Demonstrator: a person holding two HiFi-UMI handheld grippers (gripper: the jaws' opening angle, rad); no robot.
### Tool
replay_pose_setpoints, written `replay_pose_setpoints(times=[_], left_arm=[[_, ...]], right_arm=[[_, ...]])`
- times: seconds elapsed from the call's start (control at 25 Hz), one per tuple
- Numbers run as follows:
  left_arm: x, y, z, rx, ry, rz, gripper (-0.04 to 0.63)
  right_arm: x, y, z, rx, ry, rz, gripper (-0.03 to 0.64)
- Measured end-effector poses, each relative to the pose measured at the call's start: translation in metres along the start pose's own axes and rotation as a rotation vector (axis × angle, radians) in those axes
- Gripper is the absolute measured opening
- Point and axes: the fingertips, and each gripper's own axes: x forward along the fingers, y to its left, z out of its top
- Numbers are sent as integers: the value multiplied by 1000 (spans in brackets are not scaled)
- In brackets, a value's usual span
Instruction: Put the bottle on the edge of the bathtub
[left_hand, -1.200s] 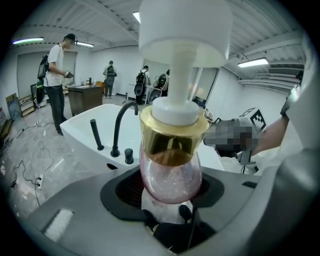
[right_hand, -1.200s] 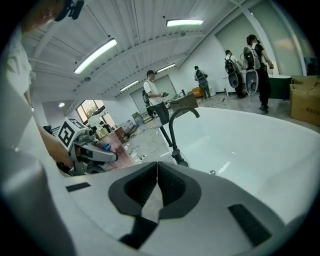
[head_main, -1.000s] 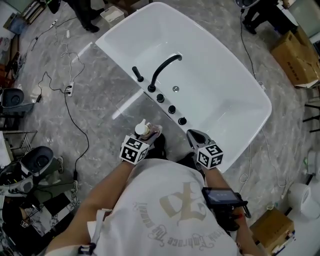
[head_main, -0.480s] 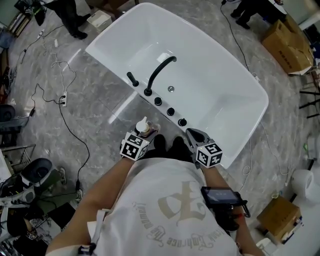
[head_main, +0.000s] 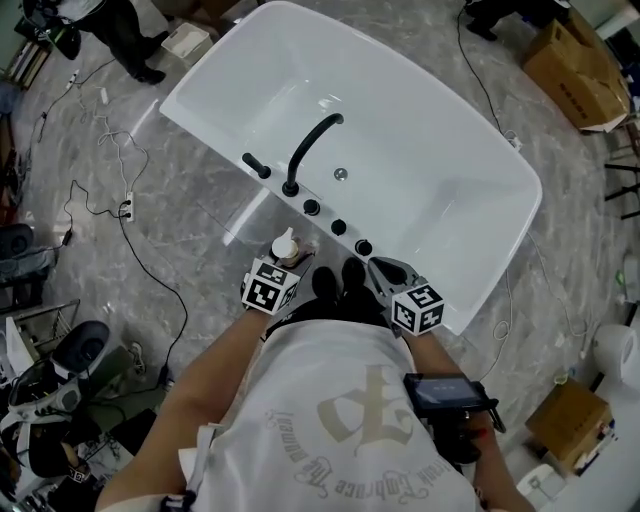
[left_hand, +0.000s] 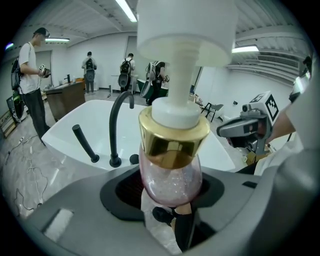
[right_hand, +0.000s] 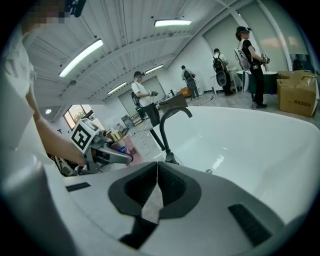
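While the head view looks steeply down, a cable (head_main: 120, 215) lies on the floor (head_main: 200, 200) at 9 o'clock of the tub (head_main: 450, 150). Next, the left gripper (head_main: 296, 262) pinches the bottle (head_main: 284, 246) by its pink glittery body, below the gold collar. The bottle stands upright, white pump head up. It shows against the floor just outside the tub's near rim, at 6 o'clock of the faucet (head_main: 305, 150). It is not set on the rim. Three knobs (head_main: 338, 227) run along that rim from the faucet base toward 4 o'clock. The right gripper (head_main: 378, 264) is at 3 o'clock of the left gripper and well apart from it, just at 5 o'clock of the last knob. Its jaws are pressed together with nothing between them. A box (head_main: 575, 70) stands on the floor at 2 o'clock of the tub.
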Motion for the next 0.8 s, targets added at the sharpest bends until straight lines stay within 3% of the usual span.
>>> replay_pose_setpoints(times=[0.48,0.8], left_arm=[[57,7,25,68,64,-13,222],[100,15,35,130,96,19,222]], right_arm=[[-1,-28,5,52,2,-5,6],[-2,-49,2,89,13,-8,6]])
